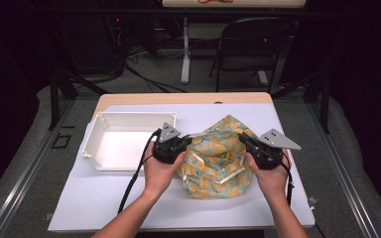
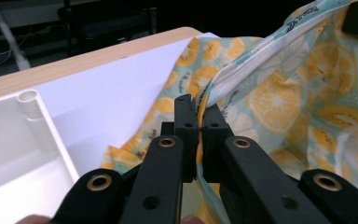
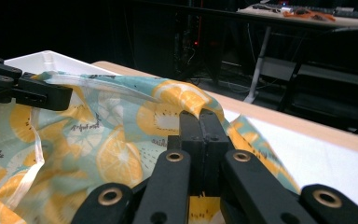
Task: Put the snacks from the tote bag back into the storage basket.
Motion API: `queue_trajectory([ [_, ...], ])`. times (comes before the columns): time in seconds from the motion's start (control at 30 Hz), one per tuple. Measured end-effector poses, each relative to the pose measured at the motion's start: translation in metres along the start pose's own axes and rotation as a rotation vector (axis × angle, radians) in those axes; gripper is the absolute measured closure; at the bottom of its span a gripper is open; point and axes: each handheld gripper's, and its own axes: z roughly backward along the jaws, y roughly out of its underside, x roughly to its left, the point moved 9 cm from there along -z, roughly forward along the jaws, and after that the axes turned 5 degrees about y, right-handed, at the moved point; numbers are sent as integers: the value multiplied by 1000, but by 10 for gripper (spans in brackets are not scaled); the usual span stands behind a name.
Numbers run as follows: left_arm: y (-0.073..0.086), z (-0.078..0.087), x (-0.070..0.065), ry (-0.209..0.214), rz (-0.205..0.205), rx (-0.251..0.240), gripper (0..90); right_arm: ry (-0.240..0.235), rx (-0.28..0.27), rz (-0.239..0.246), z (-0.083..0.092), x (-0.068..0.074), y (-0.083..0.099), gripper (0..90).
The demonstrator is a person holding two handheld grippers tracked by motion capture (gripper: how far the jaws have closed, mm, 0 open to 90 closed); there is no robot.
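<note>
A pale green bag printed with orange lemon slices (image 1: 219, 157) lies crumpled on the white mat, between both hands. My left gripper (image 1: 185, 140) pinches the bag's left rim; in the left gripper view its jaws are shut on the fabric edge (image 2: 204, 105). My right gripper (image 1: 243, 139) is shut on the bag's right rim, and the fabric (image 3: 168, 102) rises over its jaws in the right gripper view. The left gripper (image 3: 51, 95) also shows at the far left of the right gripper view, clamped on the opposite rim. The bag's clear strap (image 1: 228, 176) drapes across its front.
An empty white plastic bin (image 1: 104, 126) sits on the mat just left of the left hand. The white mat (image 1: 104, 198) covers a wooden table (image 1: 178, 98). A folding chair (image 1: 248, 44) and table legs stand beyond the far edge.
</note>
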Motion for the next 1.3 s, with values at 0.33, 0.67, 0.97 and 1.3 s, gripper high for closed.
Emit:
queue_trajectory([
  [0.33,1,-36,13,-123,40,52,844,64,105,-57,-55,-29,12,900],
  [0.67,28,-49,-5,-146,-39,114,688,40,245,-140,-76,-33,65,890],
  [0.97,20,-25,-20,3,-10,75,408,-16,199,-173,-51,-33,55,555],
  [1.3,48,-36,-36,38,-17,138,289,-62,155,-176,-19,-24,56,319],
])
